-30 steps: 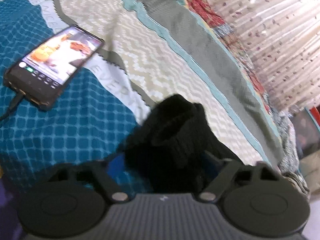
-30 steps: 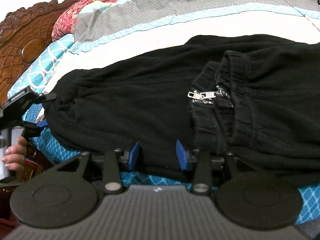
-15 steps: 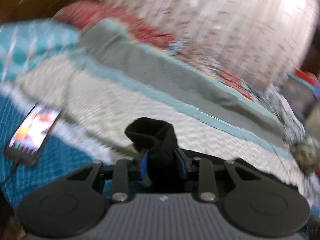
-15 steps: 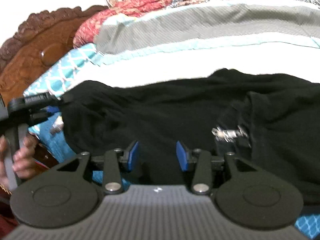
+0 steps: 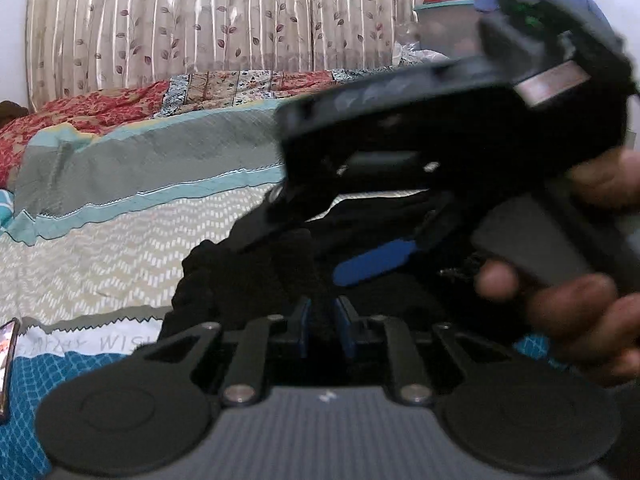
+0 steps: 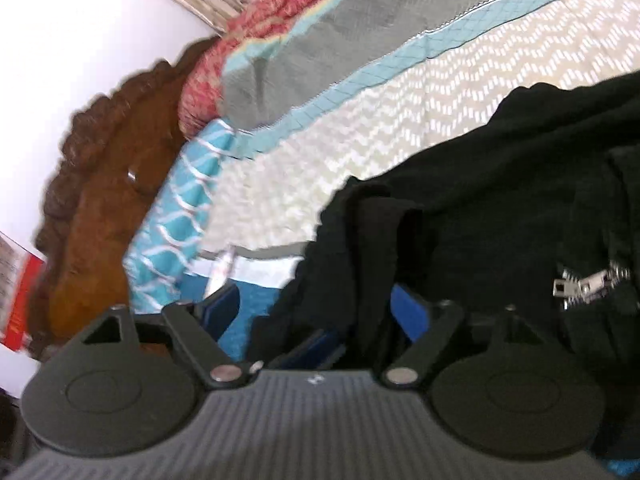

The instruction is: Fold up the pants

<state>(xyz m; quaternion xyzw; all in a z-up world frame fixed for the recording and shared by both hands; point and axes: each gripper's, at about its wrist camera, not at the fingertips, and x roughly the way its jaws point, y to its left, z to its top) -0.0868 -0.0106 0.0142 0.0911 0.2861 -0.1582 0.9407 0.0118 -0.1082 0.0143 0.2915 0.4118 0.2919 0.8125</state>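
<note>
Your left claw (image 5: 323, 322) is closing, and its blue pads already pinch a bunched fold of the black pants (image 5: 248, 276) between them. Your right claw (image 6: 316, 312) is opening: its blue fingers (image 6: 408, 312) stand wide apart, and a fold of the same black cloth hangs loose in the gap, with no pad pressing on it.

The pants lie in a heap on the bed, dark fabric piled across the pale zigzag-patterned bedspread (image 5: 104, 248). In the right wrist view a silver zipper pull (image 6: 584, 286) shows on the cloth at the right edge of the heap.

In the left wrist view your right claw crosses just above the pants, blurred, with one blue pad (image 5: 376, 260) showing and your hand (image 5: 580, 312) wrapped around its grip.

Around the pants the bedspread changes to a teal patch with a lattice print (image 5: 80, 372), then to bands of grey and light blue. A phone (image 5: 8, 364) lies at the left edge of that teal patch, well apart from the cloth. Beyond the bed are a red patterned cover (image 5: 80, 108), a carved wooden headboard (image 6: 100, 192) and a leaf-print curtain (image 5: 200, 20).
</note>
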